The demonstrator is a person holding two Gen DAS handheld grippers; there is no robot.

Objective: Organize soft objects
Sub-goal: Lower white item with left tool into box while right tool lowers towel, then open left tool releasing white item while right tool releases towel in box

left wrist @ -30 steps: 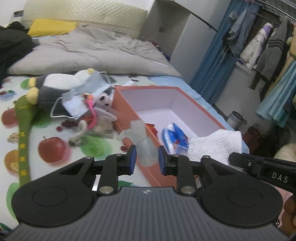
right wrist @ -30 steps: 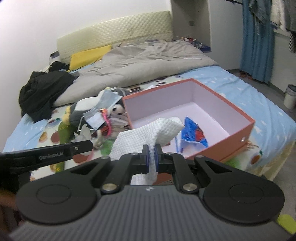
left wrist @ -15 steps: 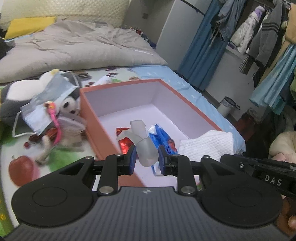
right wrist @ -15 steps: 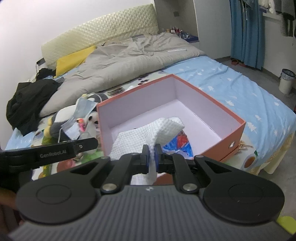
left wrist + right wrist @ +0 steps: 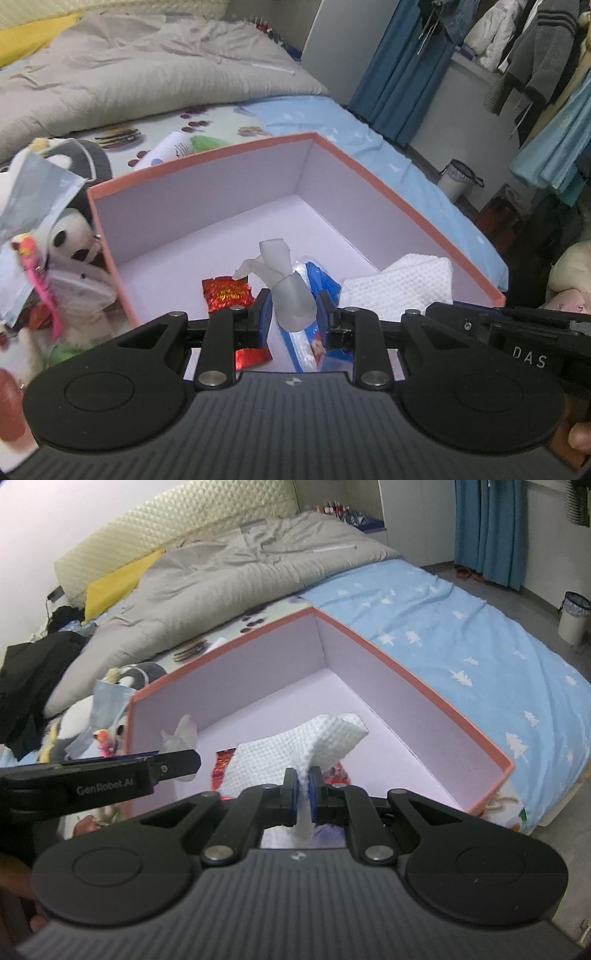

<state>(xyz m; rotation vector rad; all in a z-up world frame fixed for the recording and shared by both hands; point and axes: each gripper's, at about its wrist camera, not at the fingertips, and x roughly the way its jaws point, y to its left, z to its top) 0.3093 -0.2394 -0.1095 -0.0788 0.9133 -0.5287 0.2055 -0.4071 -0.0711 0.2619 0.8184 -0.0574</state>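
An orange box (image 5: 391,186) (image 5: 424,686) with a pale lilac inside lies open on the bed. My left gripper (image 5: 294,314) is shut on a translucent soft rubbery piece (image 5: 286,286), held over the box's near left part. My right gripper (image 5: 302,794) is shut on a white waffle cloth (image 5: 295,747) (image 5: 399,284), hanging over the box's near side. On the box floor lie a red foil packet (image 5: 226,291) and a blue and white packet (image 5: 314,280). The left gripper's fingers (image 5: 173,764) show at the left of the right wrist view.
Left of the box sits a pile: a panda plush (image 5: 70,236), a face mask (image 5: 33,195), a pink item (image 5: 40,280). A grey duvet (image 5: 229,576) covers the far bed. Clothes hang at right (image 5: 535,55); a white bin (image 5: 572,618) stands on the floor.
Both grippers have moved forward and down from the box's near edge to over its inside, each still holding its item. The box now fills both views.
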